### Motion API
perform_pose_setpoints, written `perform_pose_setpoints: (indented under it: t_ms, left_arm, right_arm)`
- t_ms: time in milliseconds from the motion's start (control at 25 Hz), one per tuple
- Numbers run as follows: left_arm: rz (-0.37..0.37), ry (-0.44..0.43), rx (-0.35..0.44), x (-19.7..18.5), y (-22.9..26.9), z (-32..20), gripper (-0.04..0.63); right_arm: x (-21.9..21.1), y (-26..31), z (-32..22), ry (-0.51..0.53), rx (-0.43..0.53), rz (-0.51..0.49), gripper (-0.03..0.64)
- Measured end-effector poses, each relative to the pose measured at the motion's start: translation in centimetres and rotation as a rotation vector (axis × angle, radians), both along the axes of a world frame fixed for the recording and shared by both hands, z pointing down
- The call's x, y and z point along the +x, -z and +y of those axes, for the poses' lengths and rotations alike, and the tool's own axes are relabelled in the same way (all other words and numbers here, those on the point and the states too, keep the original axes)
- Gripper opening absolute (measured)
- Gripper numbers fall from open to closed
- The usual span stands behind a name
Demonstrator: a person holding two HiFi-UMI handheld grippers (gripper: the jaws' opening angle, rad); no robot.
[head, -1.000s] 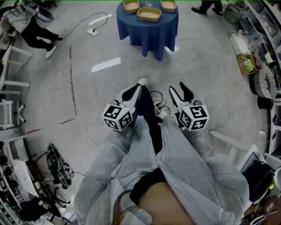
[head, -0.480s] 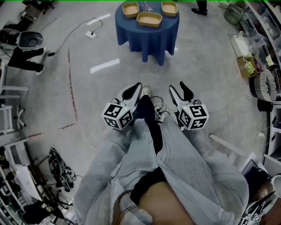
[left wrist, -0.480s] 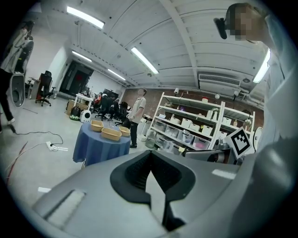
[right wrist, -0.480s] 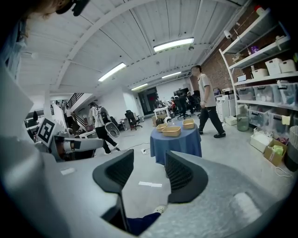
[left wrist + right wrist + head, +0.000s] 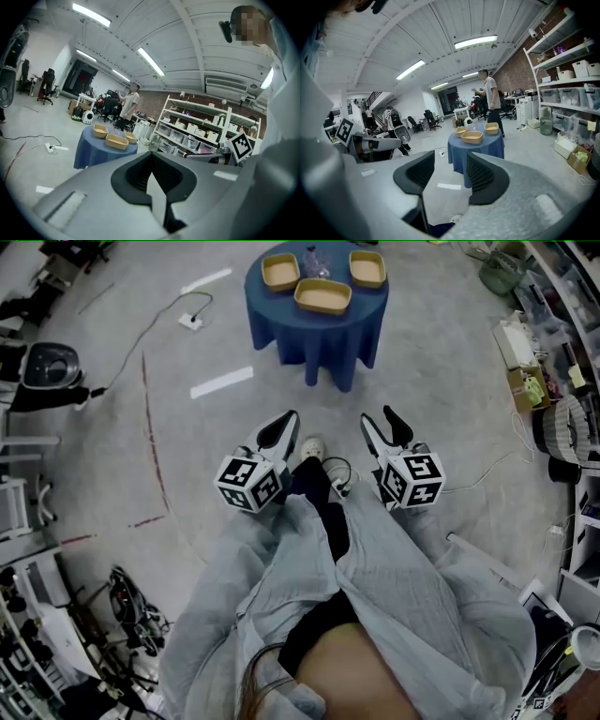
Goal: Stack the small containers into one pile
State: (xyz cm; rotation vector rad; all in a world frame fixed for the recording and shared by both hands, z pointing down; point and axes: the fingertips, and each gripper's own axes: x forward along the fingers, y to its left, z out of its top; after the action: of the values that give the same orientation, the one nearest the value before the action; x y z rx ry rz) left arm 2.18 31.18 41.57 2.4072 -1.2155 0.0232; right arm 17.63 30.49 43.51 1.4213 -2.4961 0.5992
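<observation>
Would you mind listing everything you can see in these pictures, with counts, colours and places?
small containers: three, tan, side by side on the table, not stacked
table: one, round, blue cloth, ahead of the person
clear object: one, among the containers; too small to name
power strip: one, white, on the floor left of the table
tape strips: two, white, on the grey floor left of the table
shelving: white, holding bins, along the room's right side
bystander: one, standing beyond the table
sleeves: two, grey, the person's own
left tongs: grey and black, jaws together, empty
right tongs: grey and black, jaws apart, empty
</observation>
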Motion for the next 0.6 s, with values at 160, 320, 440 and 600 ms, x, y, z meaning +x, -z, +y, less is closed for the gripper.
perform_pose_setpoints:
  t_ms: [160, 320, 440, 600]
  left_arm:
    - [-0.001, -0.018, 0.01, -0.7, 0.5, -2.8, 0.014]
    - [-0.005, -0.039, 0.019, -1.3, 0.9, -5.5, 0.014]
    - [-0.005, -0.044, 0.024, -1.9, 1.1, -7.5, 0.014]
    - [-0.002, -0.049, 0.026, -2.4, 1.1, -9.9, 0.014]
  right_arm:
    - [-0.6, 0.5, -2.5, -0.017, 0.007, 0.009, 0.209]
    - [-1.1, 0.8, -4.8, -0.032, 0.012, 0.022, 0.209]
    - [-1.7, 0.9, -6.5, -0.036, 0.011, 0.024, 0.209]
    - [-2.2, 0.7, -8.7, -0.042, 0.005, 0.025, 0.209]
